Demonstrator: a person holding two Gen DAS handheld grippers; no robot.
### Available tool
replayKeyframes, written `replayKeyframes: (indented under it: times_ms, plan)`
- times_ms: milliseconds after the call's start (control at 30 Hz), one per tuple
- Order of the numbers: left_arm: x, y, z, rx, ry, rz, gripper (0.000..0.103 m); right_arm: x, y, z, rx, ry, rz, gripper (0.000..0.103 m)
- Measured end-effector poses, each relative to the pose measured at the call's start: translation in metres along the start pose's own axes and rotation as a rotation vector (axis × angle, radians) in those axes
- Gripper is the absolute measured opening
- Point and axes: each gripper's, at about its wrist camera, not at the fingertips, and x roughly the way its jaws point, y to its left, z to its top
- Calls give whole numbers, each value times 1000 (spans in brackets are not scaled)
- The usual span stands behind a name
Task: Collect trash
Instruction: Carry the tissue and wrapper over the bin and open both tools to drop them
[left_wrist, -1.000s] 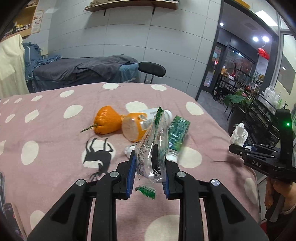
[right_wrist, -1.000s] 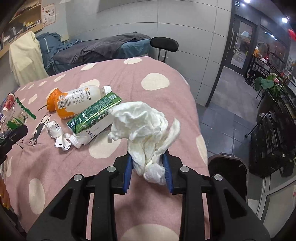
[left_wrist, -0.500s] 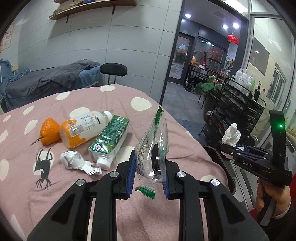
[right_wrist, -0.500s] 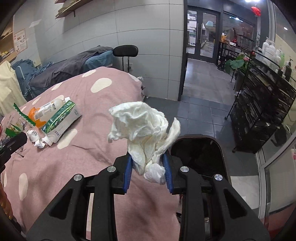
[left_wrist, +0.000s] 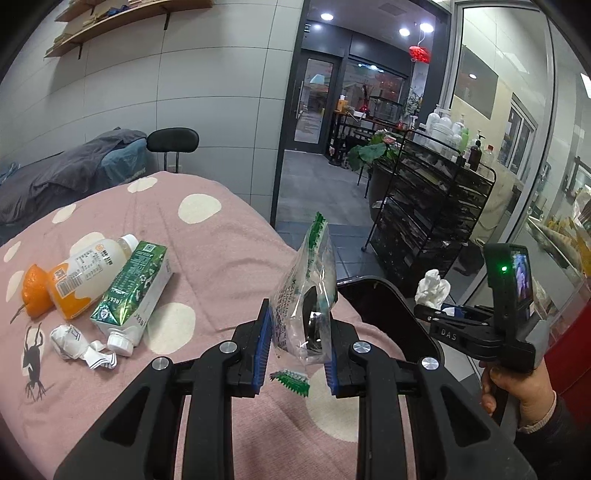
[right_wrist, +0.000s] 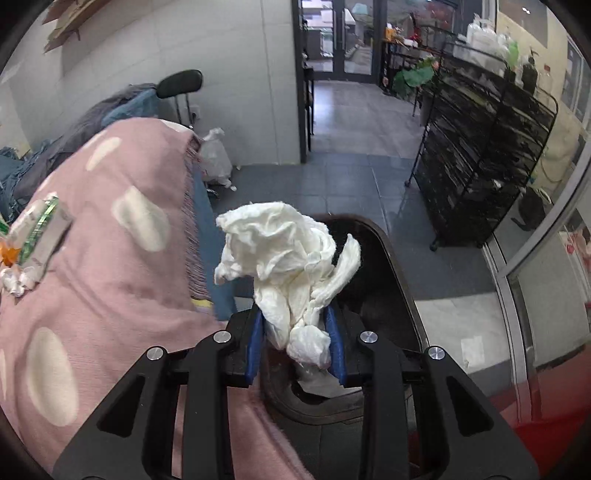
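Right wrist view has the right gripper (right_wrist: 295, 347) tipped down, its 2 fingers (right_wrist: 254, 345) pinched on a crumpled white tissue (right_wrist: 288, 258) that hangs directly above the dark bin (right_wrist: 402, 291) beyond them, apparently so it can drop straight in. Left of those fingers, the pink dotted desk (right_wrist: 110, 295) edge falls away. The left gripper (left_wrist: 295, 354) clamps a clear plastic wrapper (left_wrist: 306, 295) upright, with the bin just right of its fingers. A green carton (left_wrist: 136, 291), bottle (left_wrist: 81, 275) and paper scraps (left_wrist: 79, 345) lie left, uncollected.

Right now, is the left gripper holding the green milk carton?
No, the left gripper is shut on a clear plastic wrapper, while the green milk carton lies on the pink spotted blanket.
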Motion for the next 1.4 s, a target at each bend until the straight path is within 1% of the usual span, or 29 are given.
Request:
replayKeyframes:
  times_ms: [267, 300, 367, 433, 700, 867, 967, 1167, 1400]
  plan:
    - [11, -16, 5, 28, 18, -30, 24, 48, -25, -14, 62, 104, -23, 31]
    - [12, -18, 6, 31, 20, -34, 24, 52, -26, -15, 72, 112, -23, 35]
    - [16, -21, 8, 44, 25, -42, 24, 60, -32, -18, 101, 121, -25, 49]
    - [19, -27, 9, 60, 30, -49, 24, 64, -36, -20, 122, 123, -30, 66]
    - [37, -52, 14, 103, 71, -117, 24, 59, -44, -30, 153, 125, -30, 67]
    - [48, -76, 20, 145, 86, -168, 24, 44, -55, -34, 175, 107, -43, 68]
    - [61, -89, 20, 156, 119, -204, 24, 35, -63, -37, 193, 97, -53, 68]
    - [89, -112, 13, 190, 194, -230, 24, 22, -79, -44, 216, 91, -72, 68]
    - [116, -135, 8, 229, 261, -246, 24, 11, -93, -49, 247, 80, -89, 68]
